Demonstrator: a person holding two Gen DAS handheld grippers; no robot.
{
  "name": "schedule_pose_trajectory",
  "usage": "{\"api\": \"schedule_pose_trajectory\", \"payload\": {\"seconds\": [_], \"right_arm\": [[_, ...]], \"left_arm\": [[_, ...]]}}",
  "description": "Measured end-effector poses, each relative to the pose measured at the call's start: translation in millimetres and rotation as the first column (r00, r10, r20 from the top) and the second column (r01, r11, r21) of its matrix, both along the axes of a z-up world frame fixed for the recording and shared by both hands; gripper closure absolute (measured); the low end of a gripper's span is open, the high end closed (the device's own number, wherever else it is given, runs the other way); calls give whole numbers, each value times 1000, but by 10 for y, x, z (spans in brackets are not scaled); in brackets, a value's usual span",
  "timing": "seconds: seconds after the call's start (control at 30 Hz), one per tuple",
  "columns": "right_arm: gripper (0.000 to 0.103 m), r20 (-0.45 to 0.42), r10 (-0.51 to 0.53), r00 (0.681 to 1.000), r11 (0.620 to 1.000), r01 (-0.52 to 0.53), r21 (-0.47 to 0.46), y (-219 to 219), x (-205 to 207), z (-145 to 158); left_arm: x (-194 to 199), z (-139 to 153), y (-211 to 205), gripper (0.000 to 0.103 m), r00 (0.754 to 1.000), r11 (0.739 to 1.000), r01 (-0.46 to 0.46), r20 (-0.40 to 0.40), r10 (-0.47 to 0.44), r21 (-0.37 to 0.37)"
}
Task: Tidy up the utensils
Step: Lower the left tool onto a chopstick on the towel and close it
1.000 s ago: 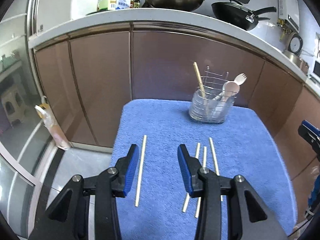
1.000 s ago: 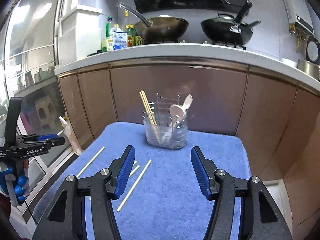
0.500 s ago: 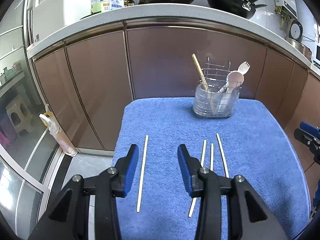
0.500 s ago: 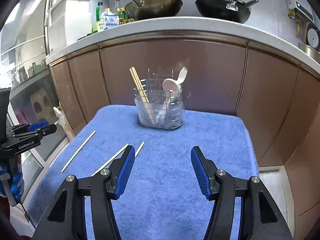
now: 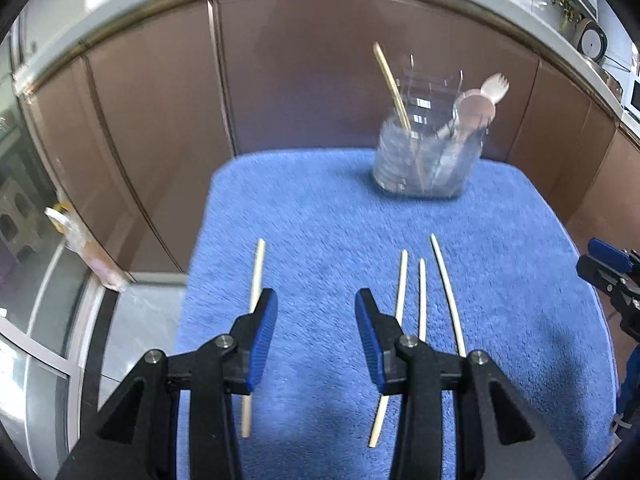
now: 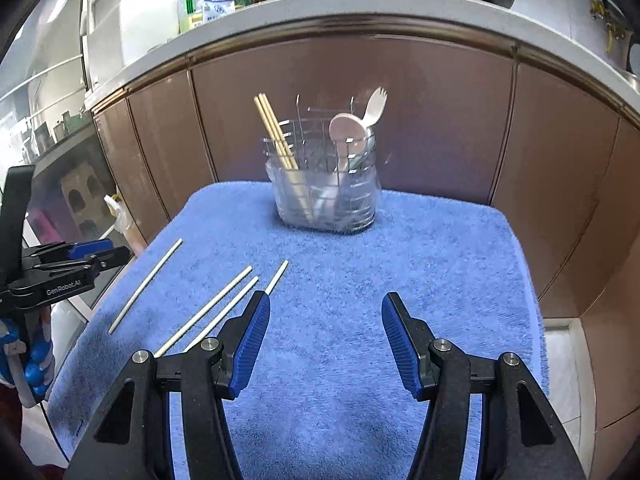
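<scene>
Several pale wooden chopsticks lie loose on the blue towel [image 5: 320, 216]: one apart at the left [image 5: 256, 276], and three close together [image 5: 420, 288] at the right. In the right wrist view they lie at the left [image 6: 208, 308]. A clear utensil holder [image 5: 424, 164] [image 6: 326, 196] stands at the far edge, holding chopsticks, a spoon and a spork. My left gripper [image 5: 316, 308] is open and empty above the near chopsticks, between the single one and the group. My right gripper [image 6: 325, 312] is open and empty over bare towel.
Brown cabinet fronts [image 6: 440, 120] rise behind the towel under a pale counter [image 6: 360, 4] with pans and bottles. The floor drops off left of the towel [image 5: 132, 320]. The left gripper shows at the left edge of the right wrist view [image 6: 60, 276].
The left gripper has moved forward and tipped lower over the chopsticks. The right gripper has come closer to the towel and holder. Both stay open; the chopsticks have not moved.
</scene>
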State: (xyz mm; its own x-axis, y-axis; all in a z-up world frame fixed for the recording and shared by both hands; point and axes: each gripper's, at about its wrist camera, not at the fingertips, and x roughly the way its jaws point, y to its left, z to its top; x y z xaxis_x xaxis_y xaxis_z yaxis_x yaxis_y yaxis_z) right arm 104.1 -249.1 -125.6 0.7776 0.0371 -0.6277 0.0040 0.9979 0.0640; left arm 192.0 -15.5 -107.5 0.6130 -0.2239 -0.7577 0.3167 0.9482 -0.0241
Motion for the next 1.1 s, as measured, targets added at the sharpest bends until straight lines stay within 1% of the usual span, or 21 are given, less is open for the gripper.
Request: {"api": "schedule_pose_trajectory", "payload": {"seconds": [0.2,0.33,0.5,0.63,0.77,0.9,1.1], "right_arm": [[45,-42,30,999,1000,-30,4,22,140,-124],[45,-65,45,997,999,-44,11,10,216,-202],[46,-82,58,995,998,-56,21,-18,277,-275],[48,-116,77,990,997,-74,28,-27,344,-362],[49,-131,93,987,995,-89,37,-20,373,-419],[49,-138,100,985,994,-95,47,-42,401,-468],[49,-145,99,984,994,-91,61,-92,417,-530]], "left_arm": [[165,-214,-104,65,992,998,58,-113,-61,-36],[239,-295,-235,65,980,992,115,-156,-120,-43],[355,-400,-437,65,962,983,186,-203,-184,-10],[445,-451,-597,66,946,972,233,-234,-225,7],[512,-493,-720,70,933,964,264,-260,-249,24],[578,-568,-828,77,921,958,283,-290,-259,43],[633,-674,-979,81,904,947,315,-326,-278,66]]}}
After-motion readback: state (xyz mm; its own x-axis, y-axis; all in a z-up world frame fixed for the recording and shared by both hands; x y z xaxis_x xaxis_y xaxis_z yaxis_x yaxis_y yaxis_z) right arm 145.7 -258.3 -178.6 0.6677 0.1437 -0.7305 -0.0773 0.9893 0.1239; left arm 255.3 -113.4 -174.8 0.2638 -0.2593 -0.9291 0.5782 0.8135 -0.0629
